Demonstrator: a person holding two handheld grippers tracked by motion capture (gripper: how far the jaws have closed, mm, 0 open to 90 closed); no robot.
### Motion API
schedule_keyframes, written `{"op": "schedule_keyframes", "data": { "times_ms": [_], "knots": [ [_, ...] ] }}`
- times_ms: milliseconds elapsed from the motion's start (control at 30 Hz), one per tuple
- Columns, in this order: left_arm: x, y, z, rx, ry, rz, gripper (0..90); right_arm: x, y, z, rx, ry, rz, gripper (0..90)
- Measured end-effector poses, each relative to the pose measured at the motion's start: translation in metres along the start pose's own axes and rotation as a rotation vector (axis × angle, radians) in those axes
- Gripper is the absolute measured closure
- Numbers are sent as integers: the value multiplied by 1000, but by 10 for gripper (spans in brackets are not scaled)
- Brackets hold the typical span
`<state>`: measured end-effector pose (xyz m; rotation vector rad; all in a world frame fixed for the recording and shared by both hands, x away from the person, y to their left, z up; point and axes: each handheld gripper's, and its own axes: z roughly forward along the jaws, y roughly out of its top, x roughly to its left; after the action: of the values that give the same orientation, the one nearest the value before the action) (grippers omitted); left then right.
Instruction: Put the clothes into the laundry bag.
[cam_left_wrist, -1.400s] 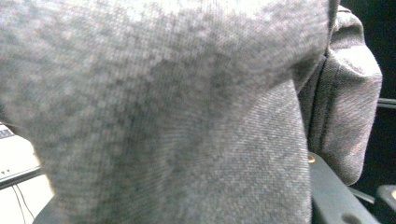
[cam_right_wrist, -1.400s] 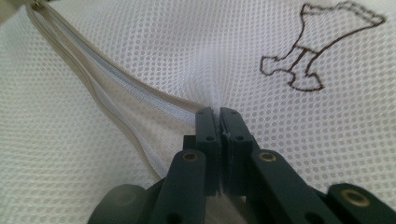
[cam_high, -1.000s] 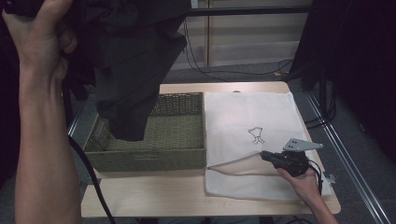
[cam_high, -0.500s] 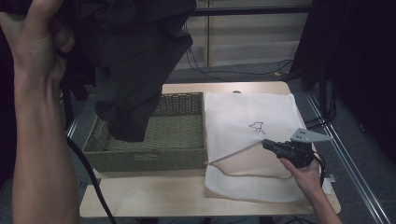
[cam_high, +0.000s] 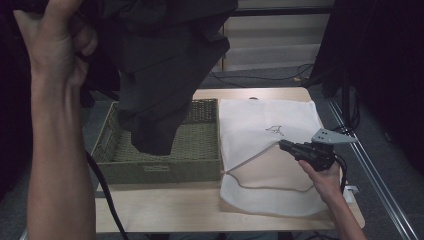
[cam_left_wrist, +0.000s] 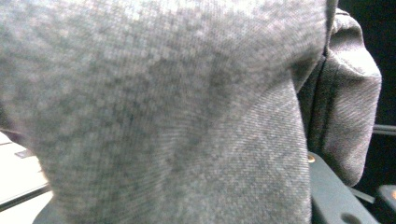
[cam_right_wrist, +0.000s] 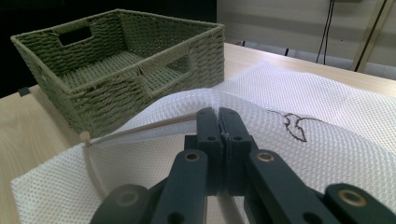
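Left hand (cam_high: 60, 50), raised higher than before: dark grey knitted garment (cam_high: 160, 75) hangs over woven green basket (cam_high: 150, 167), clamped in the left gripper. Right gripper (cam_high: 285, 145), lifted since earlier: jaws together on white mesh laundry bag (cam_high: 265, 120) edge, opening wider.

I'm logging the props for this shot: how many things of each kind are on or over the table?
Baskets: 1, the basket
Mesh bags: 1, the bag
Dark garments: 1, the garment
Grippers: 1 in the high view, the right gripper
Total: 4
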<state>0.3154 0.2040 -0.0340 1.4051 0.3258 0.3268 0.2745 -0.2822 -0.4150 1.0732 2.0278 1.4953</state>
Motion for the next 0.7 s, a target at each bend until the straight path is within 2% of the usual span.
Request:
{"op": "schedule_keyframes", "data": {
  "times_ms": [167, 200, 233, 267, 300, 367, 700],
  "knots": [
    [-3, -4, 10, -13, -19, -3, 647, 0, 5, -1, -12, -9, -10, 886],
    [-8, -6, 18, 1, -26, 3, 647, -1, 6, 0, -18, -12, -1, 886],
    [-8, -6, 18, 1, -26, 3, 647, -1, 6, 0, -18, -12, -1, 886],
    [-12, -9, 26, 2, -49, -2, 648, -2, 6, 1, -18, -13, -5, 886],
    [-12, -9, 26, 2, -49, -2, 648, -2, 6, 1, -18, -13, -5, 886],
    [-17, -10, 37, -1, -81, -12, 647, -2, 6, 2, -18, -10, -4, 886],
    [-36, -17, 61, 18, -137, -9, 648, -3, 5, 1, -21, -7, -1, 886]
  ]
}}
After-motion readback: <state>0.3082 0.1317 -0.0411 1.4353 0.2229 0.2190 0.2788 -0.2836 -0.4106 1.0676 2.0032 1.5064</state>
